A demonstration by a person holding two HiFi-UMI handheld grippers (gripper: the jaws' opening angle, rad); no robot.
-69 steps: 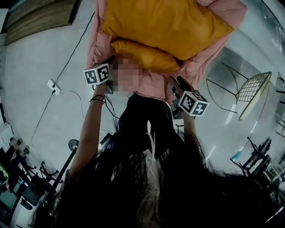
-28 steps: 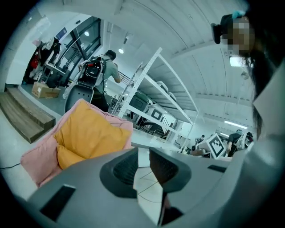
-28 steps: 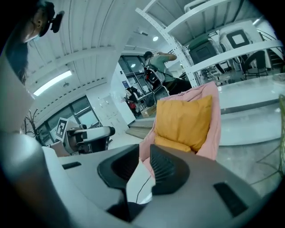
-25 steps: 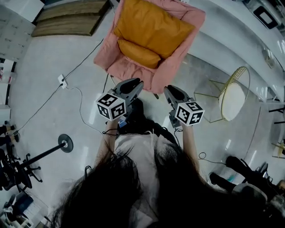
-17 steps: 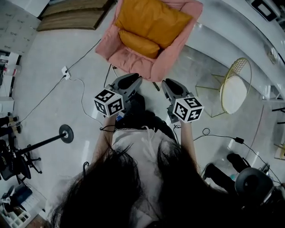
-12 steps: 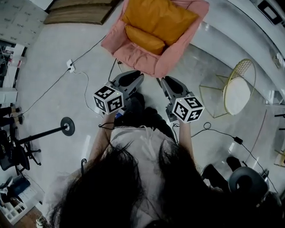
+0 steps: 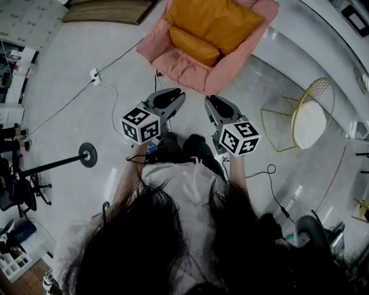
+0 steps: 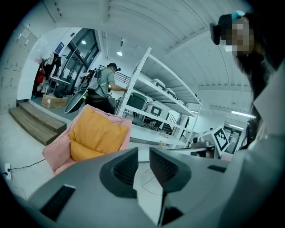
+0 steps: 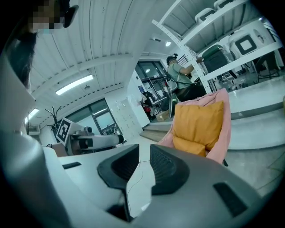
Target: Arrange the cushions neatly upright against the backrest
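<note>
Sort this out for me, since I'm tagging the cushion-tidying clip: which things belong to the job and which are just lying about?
Job: large orange cushion, small orange cushion, pink armchair, left gripper, right gripper.
Lying about: gold wire chair, power strip, floor stand, wooden steps.

Two orange cushions (image 7: 222, 20) propped in pink armchair (image 7: 183, 70)

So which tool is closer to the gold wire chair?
Right. The right tool is just to the left of the gold wire chair; the left tool is farther left, beyond the right one.
</note>
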